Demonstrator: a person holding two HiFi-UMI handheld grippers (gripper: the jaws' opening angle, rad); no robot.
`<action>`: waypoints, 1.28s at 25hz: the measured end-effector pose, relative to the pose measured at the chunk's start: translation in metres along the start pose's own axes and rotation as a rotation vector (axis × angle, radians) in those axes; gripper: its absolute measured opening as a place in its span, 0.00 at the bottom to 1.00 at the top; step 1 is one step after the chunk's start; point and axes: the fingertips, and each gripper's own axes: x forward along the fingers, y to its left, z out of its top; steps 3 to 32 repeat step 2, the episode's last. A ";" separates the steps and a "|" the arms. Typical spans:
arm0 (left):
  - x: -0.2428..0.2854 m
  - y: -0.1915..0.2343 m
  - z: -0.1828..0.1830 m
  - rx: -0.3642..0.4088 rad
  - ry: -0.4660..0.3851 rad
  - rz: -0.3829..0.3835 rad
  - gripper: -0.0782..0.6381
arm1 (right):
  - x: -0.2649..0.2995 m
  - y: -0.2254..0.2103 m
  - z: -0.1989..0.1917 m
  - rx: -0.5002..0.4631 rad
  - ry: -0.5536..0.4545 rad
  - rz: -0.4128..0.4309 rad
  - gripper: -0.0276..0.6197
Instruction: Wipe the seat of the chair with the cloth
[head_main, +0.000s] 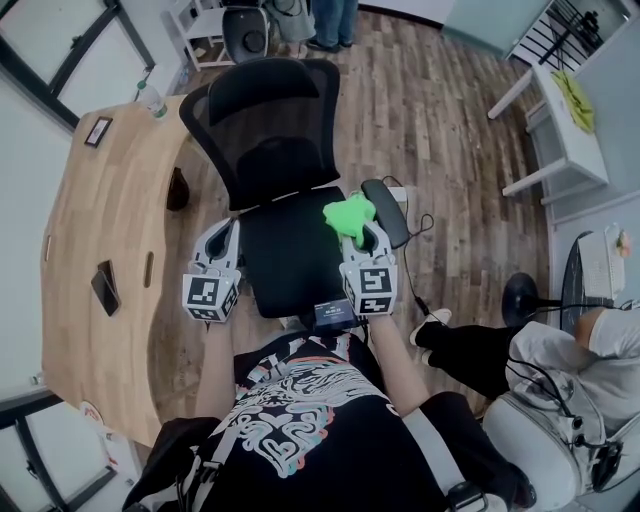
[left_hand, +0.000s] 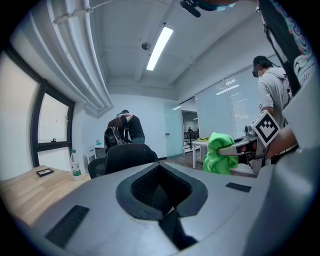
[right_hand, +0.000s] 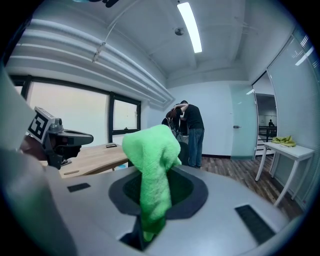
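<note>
My right gripper (right_hand: 155, 200) is clenched on the green cloth (right_hand: 152, 150). It is a nubby terry fabric, pinched low between the dark pads, and it rises in a soft, bunched lump above the grey jaw shells. The left gripper (left_hand: 162, 187) has its jaws pressed together with nothing between them, only the ribbed black pads meeting in a slit.

From the head view, both grippers are level and side by side in front of my torso, pointing at the backrest (head_main: 262, 120). The left gripper (head_main: 222, 232) sits over the seat's left edge and the right gripper (head_main: 362, 235) over its right edge. The cloth (head_main: 350, 212) bulges past the right jaw tips, over the right rear corner of the seat (head_main: 290, 250) and just beside the padded black armrest (head_main: 386, 212). I cannot tell whether it touches the seat.

Only the head view gives me the flat black seat, the mesh backrest and the curved wooden desk (head_main: 80, 230) on the left. Each gripper view shows the other gripper side-on, and the left one shows the cloth (left_hand: 217, 152) hanging crumpled from the right jaws.
</note>
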 end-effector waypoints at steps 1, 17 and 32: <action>0.001 0.001 0.000 -0.001 -0.002 -0.001 0.11 | 0.001 0.000 0.000 0.001 0.000 0.000 0.13; 0.002 0.002 0.000 -0.002 -0.003 -0.001 0.11 | 0.003 0.001 0.000 0.001 0.000 0.000 0.13; 0.002 0.002 0.000 -0.002 -0.003 -0.001 0.11 | 0.003 0.001 0.000 0.001 0.000 0.000 0.13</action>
